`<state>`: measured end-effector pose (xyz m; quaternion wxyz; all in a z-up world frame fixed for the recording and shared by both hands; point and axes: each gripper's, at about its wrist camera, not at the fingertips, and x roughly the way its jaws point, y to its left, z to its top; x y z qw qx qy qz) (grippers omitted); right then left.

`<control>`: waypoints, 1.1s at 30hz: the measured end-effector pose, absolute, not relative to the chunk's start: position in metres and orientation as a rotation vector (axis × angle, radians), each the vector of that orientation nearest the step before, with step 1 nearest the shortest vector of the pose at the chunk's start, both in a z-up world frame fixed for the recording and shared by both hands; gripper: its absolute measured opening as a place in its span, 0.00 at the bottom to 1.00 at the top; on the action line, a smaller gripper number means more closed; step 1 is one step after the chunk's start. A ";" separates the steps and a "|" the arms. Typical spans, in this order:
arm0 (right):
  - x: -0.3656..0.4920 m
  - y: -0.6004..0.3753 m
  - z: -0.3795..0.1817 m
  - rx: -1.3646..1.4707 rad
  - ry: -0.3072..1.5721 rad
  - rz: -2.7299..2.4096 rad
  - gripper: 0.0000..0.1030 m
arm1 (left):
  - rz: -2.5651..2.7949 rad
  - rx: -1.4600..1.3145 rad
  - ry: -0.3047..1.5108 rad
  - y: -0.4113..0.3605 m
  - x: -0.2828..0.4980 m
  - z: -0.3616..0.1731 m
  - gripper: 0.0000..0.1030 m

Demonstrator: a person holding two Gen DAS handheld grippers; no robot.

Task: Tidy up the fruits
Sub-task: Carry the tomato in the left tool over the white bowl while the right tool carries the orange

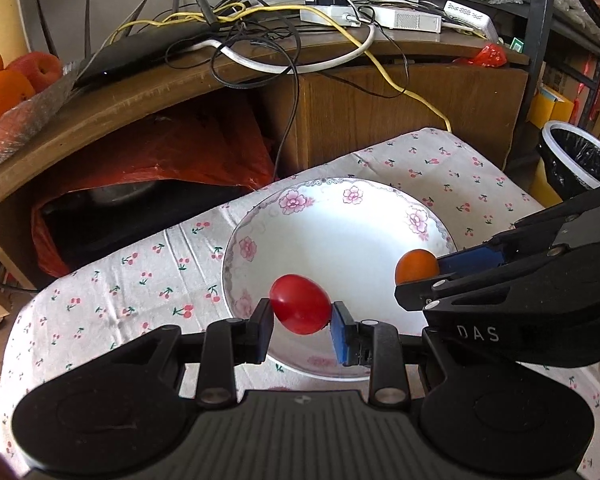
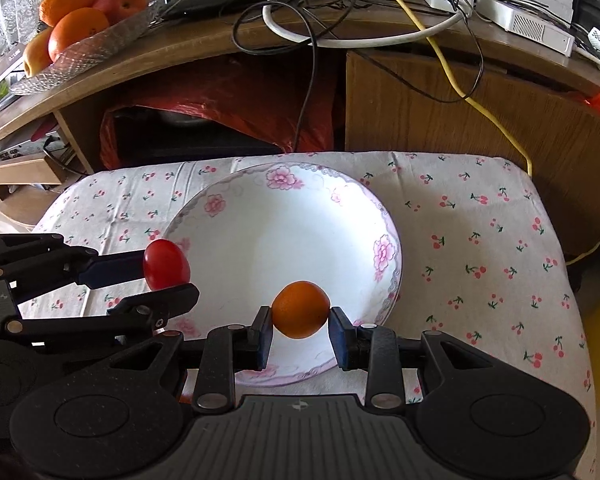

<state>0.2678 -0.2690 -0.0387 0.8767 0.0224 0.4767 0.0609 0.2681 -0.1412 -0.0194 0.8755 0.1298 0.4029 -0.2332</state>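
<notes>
Surface (image 2: 480, 240) w/ cherry cloth carries the empty plate (image 2: 284, 236), frame centre. Left tongs (image 1: 302, 314) pinch a red tomato (image 1: 299, 304); right tongs (image 2: 300, 320) pinch a small orange fruit (image 2: 300, 309), both above the plate's near rim. Risk: round fruit released high may roll off; the tongs, close together, may collide.

You see a glossy, smooth red tomato (image 1: 299, 304) and a finely dimpled, duller small orange (image 2: 300, 309). The flowered plate (image 2: 236, 216) looks like glazed ceramic, shiny and smooth. Under it the cherry-print cloth (image 2: 480, 240) is matt and creased. Your gripper bodies look like matt black plastic with ribbed tops.
</notes>
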 end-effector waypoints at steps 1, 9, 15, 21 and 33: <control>0.270 -0.269 -0.040 0.044 0.997 0.127 0.26 | -0.487 0.275 0.841 -0.142 0.270 -0.020 0.37; 0.282 -0.270 -0.048 0.037 1.012 0.126 0.26 | -0.483 0.276 0.856 -0.143 0.284 -0.030 0.37; 0.287 -0.268 -0.054 0.032 1.023 0.122 0.26 | -0.481 0.270 0.873 -0.144 0.292 -0.038 0.37; 0.291 -0.269 -0.058 0.027 1.022 0.125 0.28 | -0.480 0.264 0.881 -0.144 0.295 -0.043 0.37; 0.293 -0.267 -0.059 0.025 1.014 0.126 0.29 | -0.474 0.259 0.882 -0.143 0.297 -0.044 0.37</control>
